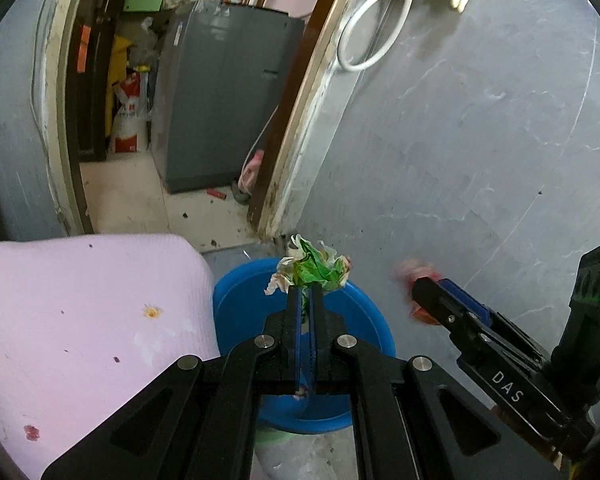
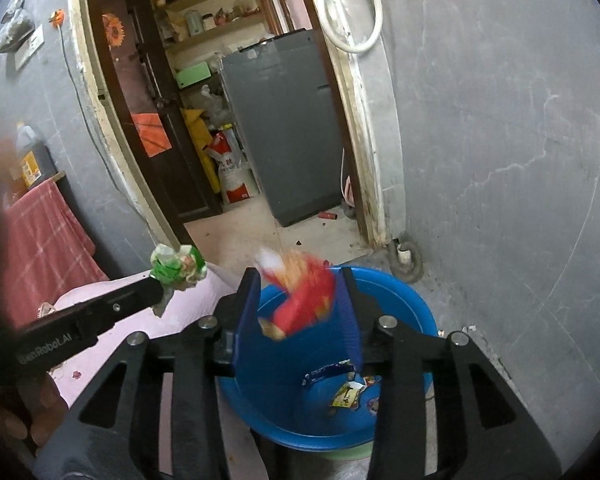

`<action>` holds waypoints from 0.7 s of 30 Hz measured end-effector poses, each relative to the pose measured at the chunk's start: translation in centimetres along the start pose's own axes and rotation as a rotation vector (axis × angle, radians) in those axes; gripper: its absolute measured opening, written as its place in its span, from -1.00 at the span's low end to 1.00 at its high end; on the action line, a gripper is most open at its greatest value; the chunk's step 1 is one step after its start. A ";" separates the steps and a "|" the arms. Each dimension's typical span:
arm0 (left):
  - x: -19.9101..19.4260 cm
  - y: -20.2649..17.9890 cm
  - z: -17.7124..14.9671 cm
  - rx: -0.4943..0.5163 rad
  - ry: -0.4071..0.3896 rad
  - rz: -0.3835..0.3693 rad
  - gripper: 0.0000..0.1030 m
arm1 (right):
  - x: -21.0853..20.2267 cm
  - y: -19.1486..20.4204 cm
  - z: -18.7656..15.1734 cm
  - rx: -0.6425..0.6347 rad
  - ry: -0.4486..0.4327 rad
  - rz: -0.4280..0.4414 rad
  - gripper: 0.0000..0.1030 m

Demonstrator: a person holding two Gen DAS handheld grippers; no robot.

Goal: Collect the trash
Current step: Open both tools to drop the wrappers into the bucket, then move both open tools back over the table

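Where the left wrist view centres, a crumpled green wrapper (image 1: 314,270) is pinched by the left tongs (image 1: 305,294) above the blue basin (image 1: 236,304); being light and soft, it is gripped by any fold. At the right wrist view's centre, a blurred red wrapper (image 2: 306,298) sits loose between the parted right tongs (image 2: 300,300), over the basin.

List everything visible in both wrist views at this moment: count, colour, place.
basin: one, blue, on the floor by the wall
flat wrappers: several, mixed colours, inside the basin
green wrapper: one, green and white, crumpled, above the basin
red wrapper: one, red, blurred, above the basin
pink cloth: one, pink, stained, left of the basin
grey appliance: one, beyond the doorway
white hose: one, hung on the wall
left gripper: black, shut on the green wrapper
right gripper: black, open around the red wrapper
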State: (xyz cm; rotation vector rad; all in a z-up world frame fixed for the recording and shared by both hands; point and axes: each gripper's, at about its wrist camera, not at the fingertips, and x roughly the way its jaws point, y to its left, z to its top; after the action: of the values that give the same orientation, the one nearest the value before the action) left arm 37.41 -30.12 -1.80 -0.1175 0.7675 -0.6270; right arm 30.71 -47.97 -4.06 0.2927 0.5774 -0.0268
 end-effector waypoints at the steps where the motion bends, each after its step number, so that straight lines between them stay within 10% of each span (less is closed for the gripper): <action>1: 0.2 0.0 0.0 0.001 0.006 0.001 -0.97 | 0.1 -0.1 0.0 0.003 0.003 -0.004 -0.19; 13: 1.0 0.3 -0.3 -0.012 0.023 -0.001 -0.74 | -0.8 -0.5 0.3 0.032 -0.048 -0.011 0.08; 21: -2.5 0.4 0.4 -0.005 -0.116 0.024 -0.01 | -4.3 0.6 1.2 -0.006 -0.187 -0.035 0.51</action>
State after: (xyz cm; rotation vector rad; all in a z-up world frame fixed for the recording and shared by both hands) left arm 36.53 -28.44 -0.09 -0.1479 0.6574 -0.5901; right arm 27.81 -47.95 -0.56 0.2707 0.3963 -0.0850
